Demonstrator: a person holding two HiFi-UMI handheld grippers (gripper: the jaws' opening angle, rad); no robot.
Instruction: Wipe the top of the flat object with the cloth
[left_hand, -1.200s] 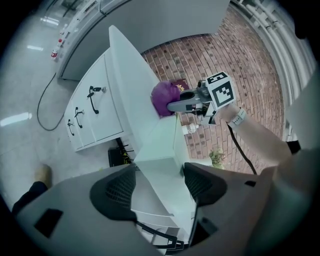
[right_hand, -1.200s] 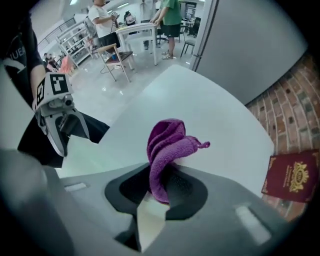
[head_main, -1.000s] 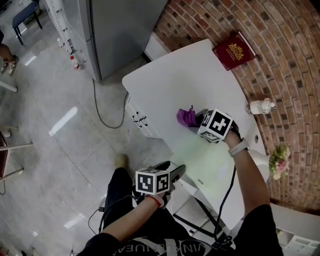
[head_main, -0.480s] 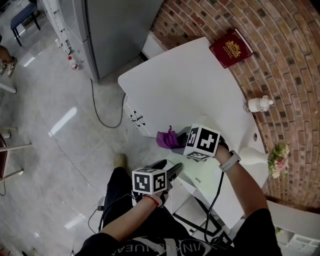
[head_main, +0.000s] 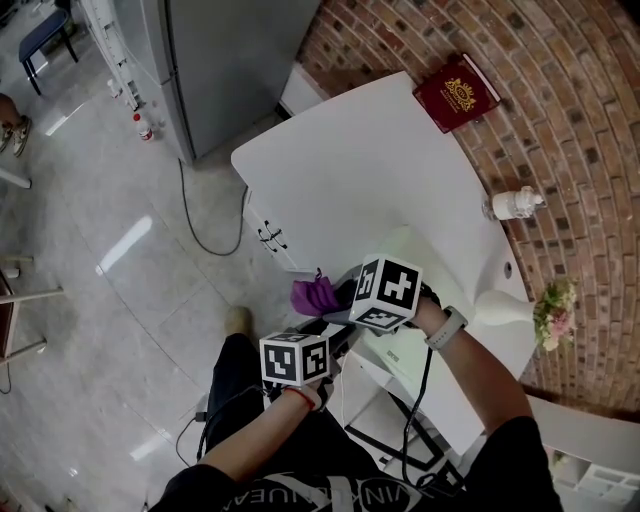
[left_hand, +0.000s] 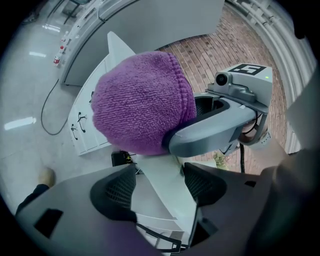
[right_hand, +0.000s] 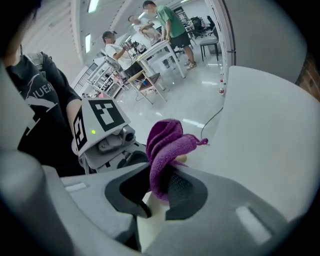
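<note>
White table (head_main: 350, 170) by brick wall (head_main: 560, 150); right claw (right_hand: 155, 195) pinching purple cloth (right_hand: 167, 145) (left claw (left_hand: 159, 187) agape).

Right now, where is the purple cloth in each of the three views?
Head view: purple cloth just below centre, at the white table's near edge, in the right gripper.
Left gripper view: fills the upper centre, beyond this view's own jaws.
Right gripper view: centre, pinched between that gripper's jaws.
Shared landmark: the white table.
</note>
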